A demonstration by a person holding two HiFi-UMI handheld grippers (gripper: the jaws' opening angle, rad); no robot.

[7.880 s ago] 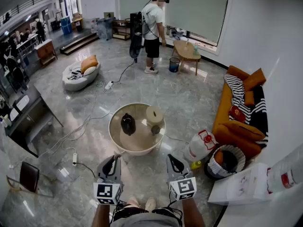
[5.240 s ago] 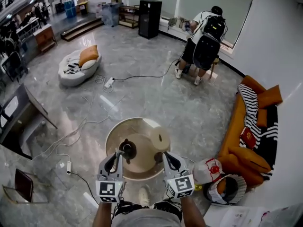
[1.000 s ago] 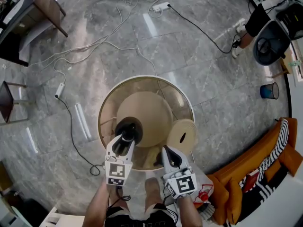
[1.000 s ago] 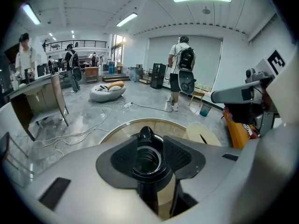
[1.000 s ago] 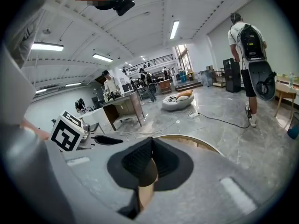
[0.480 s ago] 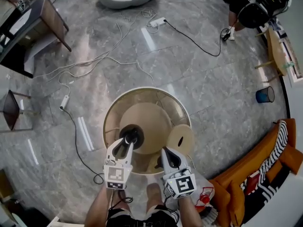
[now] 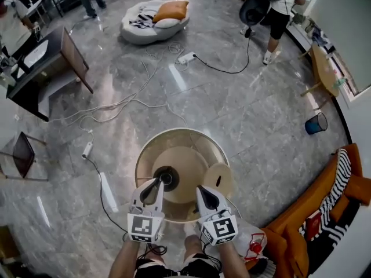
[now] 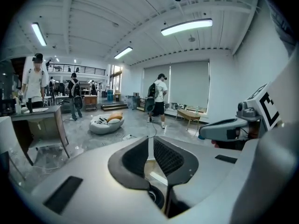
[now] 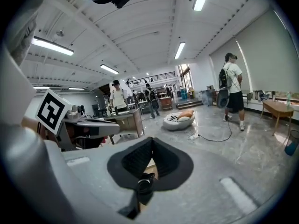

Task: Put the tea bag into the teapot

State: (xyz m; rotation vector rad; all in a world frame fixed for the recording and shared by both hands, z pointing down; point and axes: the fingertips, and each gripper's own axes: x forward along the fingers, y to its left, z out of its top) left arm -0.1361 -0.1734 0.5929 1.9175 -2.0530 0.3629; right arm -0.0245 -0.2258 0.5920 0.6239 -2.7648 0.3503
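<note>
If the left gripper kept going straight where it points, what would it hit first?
Probably the dark teapot, right at the left gripper's tips. Its jaws are closing, nothing visibly between them.

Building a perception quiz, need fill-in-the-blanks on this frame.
The teapot stands on a table that is ___ in shape.
The sofa at the right is ___ in colour.
The bin on the floor is ___ in colour.
Missing words: round; orange; blue.
</note>
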